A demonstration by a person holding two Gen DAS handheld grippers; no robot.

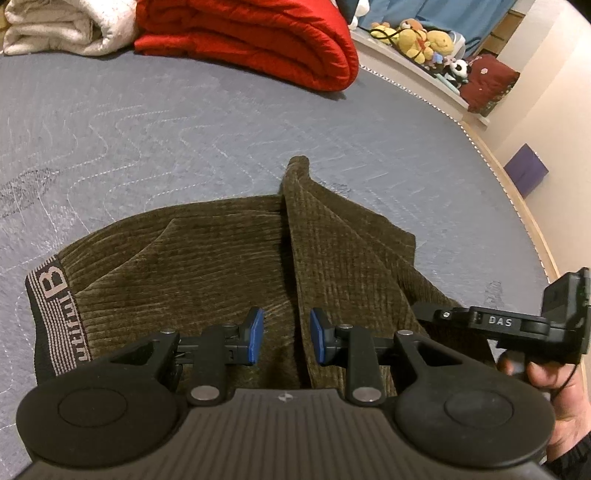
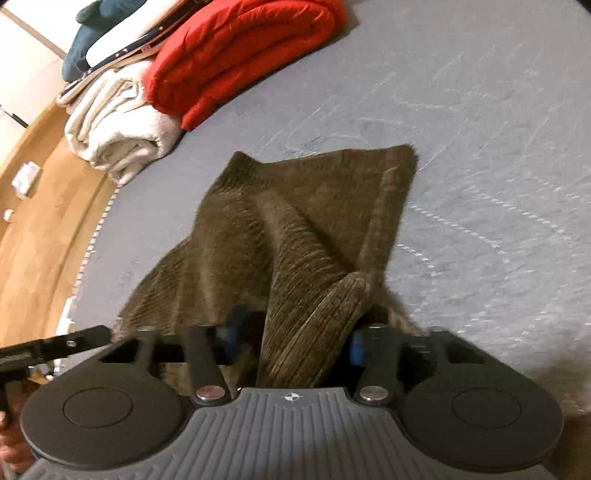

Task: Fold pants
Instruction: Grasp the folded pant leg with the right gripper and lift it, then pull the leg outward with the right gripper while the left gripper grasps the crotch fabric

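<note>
Pants (image 1: pixel 207 258), olive-brown corduroy, are lying on the bed (image 1: pixel 184 140) on a grey-blue quilted cover, waistband with the big "B" (image 1: pixel 55 288) off to the left in the left wrist view. The long axis seems to run left to right across that view, with a ridge of cloth standing up right down the middle, pointing away from the camera.

That ridge is what matters. The left gripper (image 1: pixel 286 341) sits straight over it, blue pads a little apart either side of the fold, not squeezing anything as far as I can see. The right gripper (image 2: pixel 291 343) has a thick roll of the same cloth running up between its jaws; the shot's blurry, so I can't tell if it's really pinching. It shows at the right edge of the left view, held by a hand (image 1: pixel 554 398), so both are close.

Room: red quilt (image 1: pixel 251 40) and white blanket (image 1: pixel 62 29) folded at the far end, plush toys (image 1: pixel 417 37) on a ledge, wooden floor (image 2: pixel 40 206) beyond.
</note>
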